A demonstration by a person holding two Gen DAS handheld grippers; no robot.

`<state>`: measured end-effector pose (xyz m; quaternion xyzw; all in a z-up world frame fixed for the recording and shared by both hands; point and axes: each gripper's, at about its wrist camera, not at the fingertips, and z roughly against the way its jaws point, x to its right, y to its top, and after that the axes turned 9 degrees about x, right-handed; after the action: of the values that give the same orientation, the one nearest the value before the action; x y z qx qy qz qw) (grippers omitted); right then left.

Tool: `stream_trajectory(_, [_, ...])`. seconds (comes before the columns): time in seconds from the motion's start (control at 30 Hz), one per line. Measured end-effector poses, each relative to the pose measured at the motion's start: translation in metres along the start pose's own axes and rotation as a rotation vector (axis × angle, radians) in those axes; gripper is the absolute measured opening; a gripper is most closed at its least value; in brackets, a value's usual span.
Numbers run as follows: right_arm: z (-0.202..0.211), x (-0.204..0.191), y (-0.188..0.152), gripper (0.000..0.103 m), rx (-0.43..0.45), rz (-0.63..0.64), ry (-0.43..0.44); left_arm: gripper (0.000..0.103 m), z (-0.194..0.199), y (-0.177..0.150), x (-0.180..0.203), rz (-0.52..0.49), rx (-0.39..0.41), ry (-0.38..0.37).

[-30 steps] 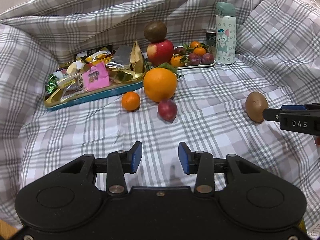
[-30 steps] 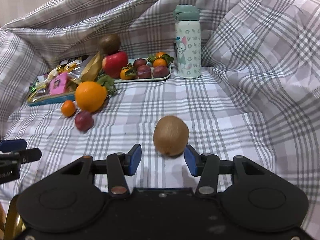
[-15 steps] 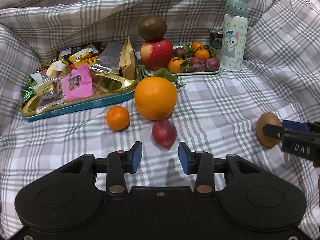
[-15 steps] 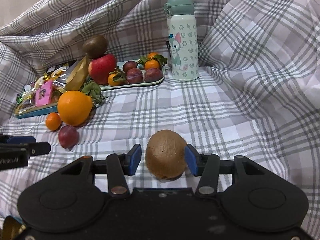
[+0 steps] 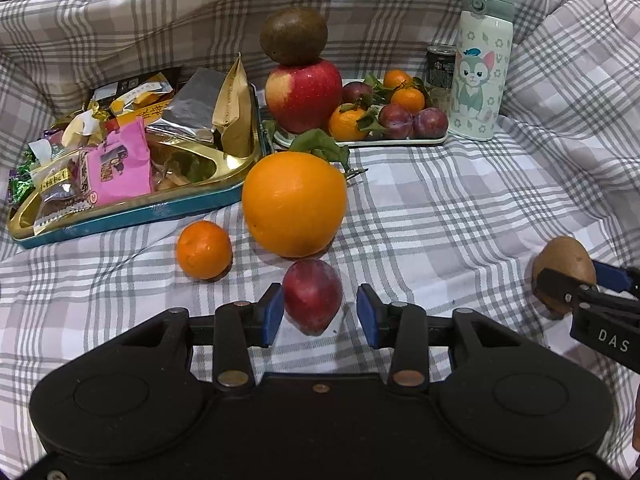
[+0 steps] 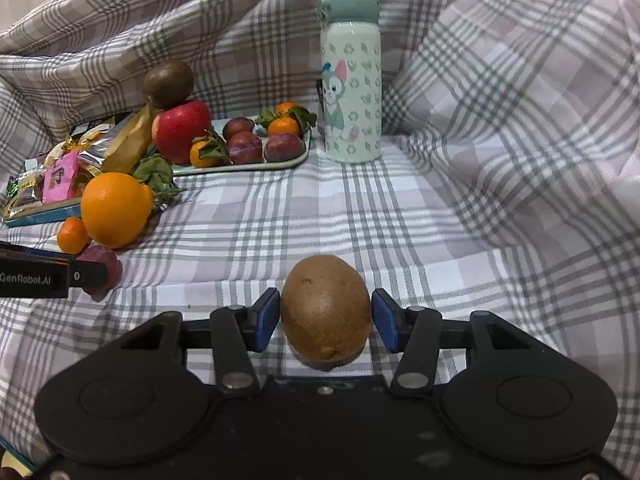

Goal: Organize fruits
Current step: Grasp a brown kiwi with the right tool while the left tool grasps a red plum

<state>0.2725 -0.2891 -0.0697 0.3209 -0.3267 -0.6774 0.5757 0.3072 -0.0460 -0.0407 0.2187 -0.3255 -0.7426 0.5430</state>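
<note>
Fruits partly sorted. Fruit tray (image 5: 360,142) at 12 o'clock w/ apple (image 5: 302,94), plums, small oranges; dark kiwi sits on apple. Left out on checked cloth (image 5: 460,208): big orange (image 5: 294,204), small orange (image 5: 204,250), red plum (image 5: 312,296), brown kiwi (image 6: 325,314).

Left gripper (image 5: 320,314): fingers spread, plum between, one pad just beside it, other w/ gap. Not pinched yet.

Right gripper (image 6: 326,320): fingers opening, kiwi between, small gaps both sides. No grip.

Left to do, I think: 4 fruits to tray.

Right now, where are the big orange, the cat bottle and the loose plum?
big orange (image 5: 294,204), left wrist view, front of its peel
cat bottle (image 6: 352,92), right wrist view, printed body
loose plum (image 5: 312,296), left wrist view, upper skin
</note>
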Motion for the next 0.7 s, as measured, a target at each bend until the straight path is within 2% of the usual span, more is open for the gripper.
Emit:
stream_trajectory(0.4, [-0.005, 0.002, -0.004, 0.054, -0.003, -0.017, 0.021, 0.049, -0.014, -0.001, 0.0, 0.021, -0.033, 0.023])
stream_trajectory(0.7, [-0.003, 0.002, -0.005, 0.054, 0.0, -0.007, 0.024, 0.049, -0.017, 0.002, -0.002, 0.036, -0.023, 0.044])
